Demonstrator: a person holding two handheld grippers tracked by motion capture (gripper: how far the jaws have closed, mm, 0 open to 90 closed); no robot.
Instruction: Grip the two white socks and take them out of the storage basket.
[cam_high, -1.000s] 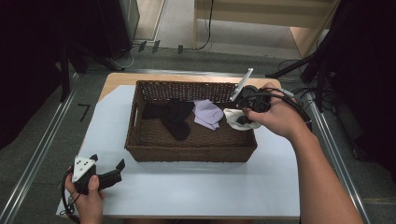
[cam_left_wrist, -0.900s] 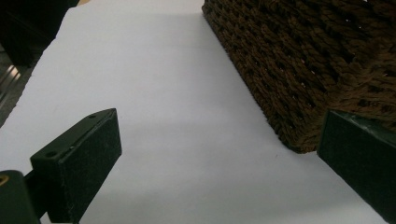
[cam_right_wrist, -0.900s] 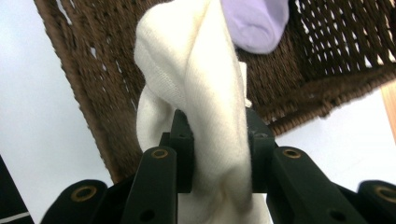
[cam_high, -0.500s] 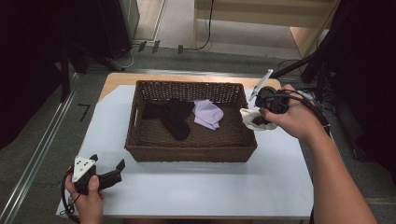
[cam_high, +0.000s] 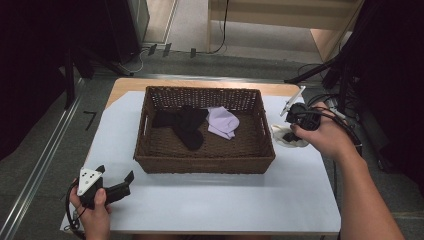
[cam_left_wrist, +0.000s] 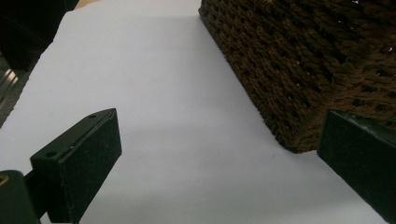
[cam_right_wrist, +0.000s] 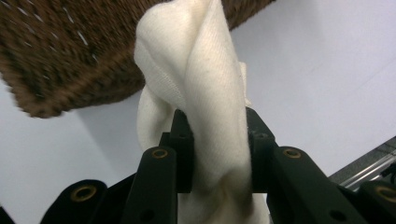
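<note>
White sock: pinched between the closed jaws of the right gripper, bunched and twisted into a soft rope, rising up the middle of the right gripper view. In the high view, same sock at right of centre, low over the white table cover, just beside the right wall of the wicker basket, outside it.

Handling, as a judgement: light, limp, no stiffness at all; likely to droop and swing from the grip, not slippery thanks to the knit, nothing fragile. Best taken at a thick fold or bunched part, as now, so both layers stay trapped; a pinch on a single thin edge would probably let it slide out.

Inside the basket: a black garment, probably socks, left of centre, and a lavender sock touching it on the right.

Left gripper at lower left of the high view, resting on the cover, well apart from the sock; jaws wide, nothing between them.

Across views: weave texture, twist and jaw contact legible in the right gripper view, too small to read from above. Basket contents and both hands laid out in the high view. Basket corner close up in the left gripper view, near its right jaw, with bare cover between.
</note>
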